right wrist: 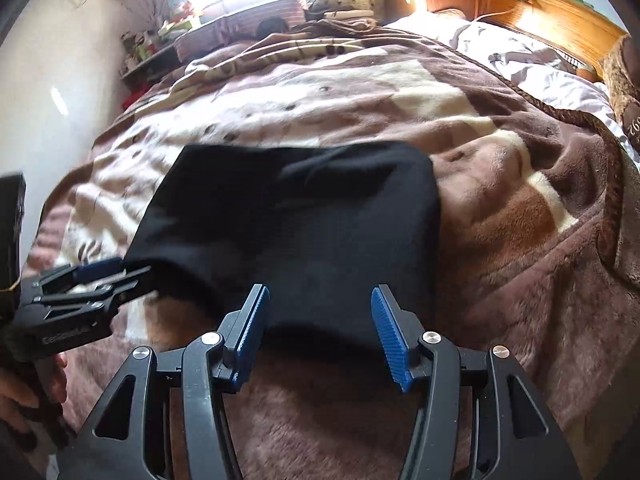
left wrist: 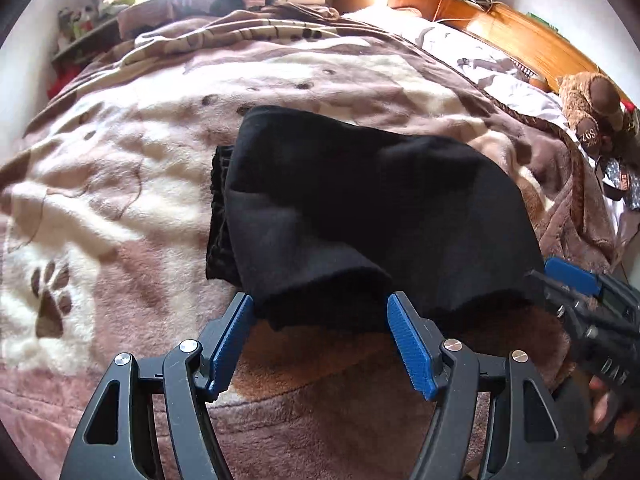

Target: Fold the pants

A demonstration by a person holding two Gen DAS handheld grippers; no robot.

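Black pants lie folded into a thick rectangle on a brown and cream paw-print blanket. In the left wrist view my left gripper is open, and the near hem of the pants lies loose between its blue fingertips. My right gripper shows at the pants' right corner. In the right wrist view the pants fill the middle. My right gripper stands open around their near edge without pressing it. My left gripper is at the pants' left corner.
A wooden headboard and a white sheet border the bed at the right, with a teddy bear beside them. A cluttered shelf stands by the bright window at the far left. A person's hand holds the left gripper.
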